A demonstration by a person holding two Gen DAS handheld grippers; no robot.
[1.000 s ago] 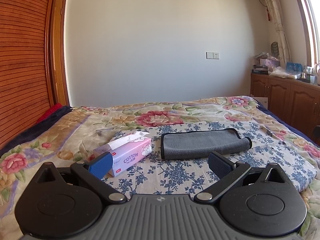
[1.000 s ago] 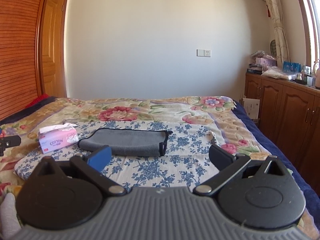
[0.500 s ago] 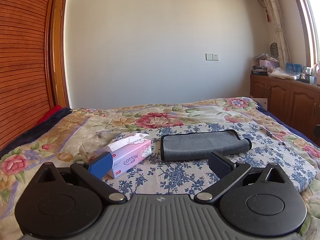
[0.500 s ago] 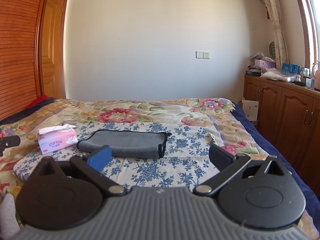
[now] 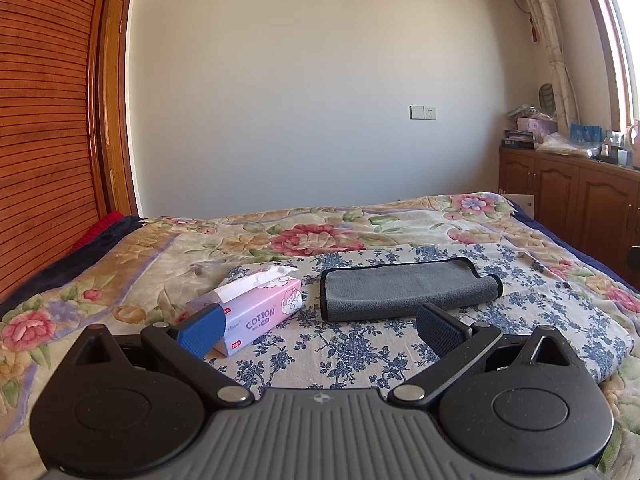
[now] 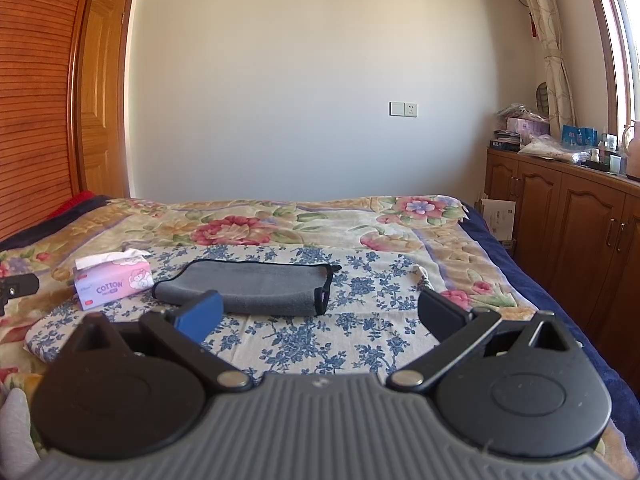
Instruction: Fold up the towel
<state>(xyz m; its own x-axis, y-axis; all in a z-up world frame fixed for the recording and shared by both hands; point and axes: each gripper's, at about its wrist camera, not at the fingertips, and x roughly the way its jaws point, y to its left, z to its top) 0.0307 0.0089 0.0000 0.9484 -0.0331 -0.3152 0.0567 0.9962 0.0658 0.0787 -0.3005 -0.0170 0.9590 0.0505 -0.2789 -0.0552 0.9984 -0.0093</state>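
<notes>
A grey towel with black edging (image 5: 404, 290) lies folded into a long band on a blue-flowered cloth on the bed; it also shows in the right wrist view (image 6: 256, 286). My left gripper (image 5: 320, 330) is open and empty, held back from the towel's near edge. My right gripper (image 6: 320, 314) is open and empty, also short of the towel, to its right side. Neither gripper touches the towel.
A pink tissue box (image 5: 256, 306) stands just left of the towel, also in the right wrist view (image 6: 114, 284). Wooden cabinets (image 6: 568, 216) with clutter on top run along the right wall. A wooden wardrobe (image 5: 44, 120) stands at left.
Both grippers have tilted slightly up, so the bed and towel sit a little lower in view. The towel and tissue box have not moved. Both grippers stay open.
</notes>
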